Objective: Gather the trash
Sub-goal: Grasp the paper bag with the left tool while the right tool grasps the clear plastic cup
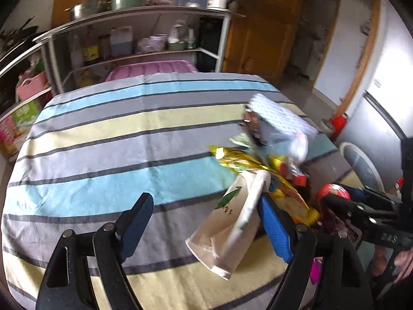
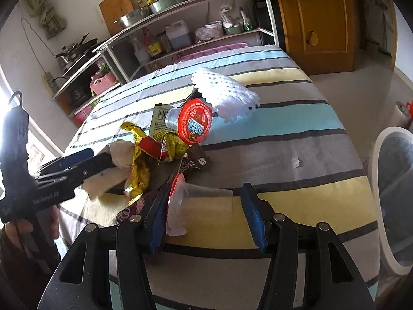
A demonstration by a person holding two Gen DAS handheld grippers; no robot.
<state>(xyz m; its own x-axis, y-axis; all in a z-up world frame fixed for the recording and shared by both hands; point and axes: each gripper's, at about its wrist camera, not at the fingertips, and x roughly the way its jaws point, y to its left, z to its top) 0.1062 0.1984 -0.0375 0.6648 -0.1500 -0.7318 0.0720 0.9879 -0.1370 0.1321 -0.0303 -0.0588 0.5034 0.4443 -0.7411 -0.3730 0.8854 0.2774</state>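
A heap of trash lies on the striped tablecloth point(image 2: 296, 139): a white foam net point(image 2: 224, 93), a red-lidded clear cup point(image 2: 196, 121), a gold wrapper point(image 2: 140, 160), a brown wrapper point(image 2: 197, 161). In the left wrist view a crushed white paper cup point(image 1: 224, 235) lies between the wide-apart fingers of my left gripper point(image 1: 205, 199), leaning on the right finger only. The gold wrapper point(image 1: 245, 162) and foam net point(image 1: 281, 115) lie beyond it. My right gripper point(image 2: 206, 190) is open over a clear plastic scrap point(image 2: 185, 201) that lies by its left finger. Each gripper shows in the other's view: left gripper point(image 2: 103, 159), right gripper point(image 1: 338, 201).
A white round bin point(image 2: 387, 196) stands off the table's right side, also seen as the bin point(image 1: 361, 162) in the left wrist view. Behind the table is a shelf rack point(image 1: 134, 36) with bottles and bowls, and a wooden door point(image 2: 315, 20). A person's hand point(image 2: 23, 230) holds the left gripper.
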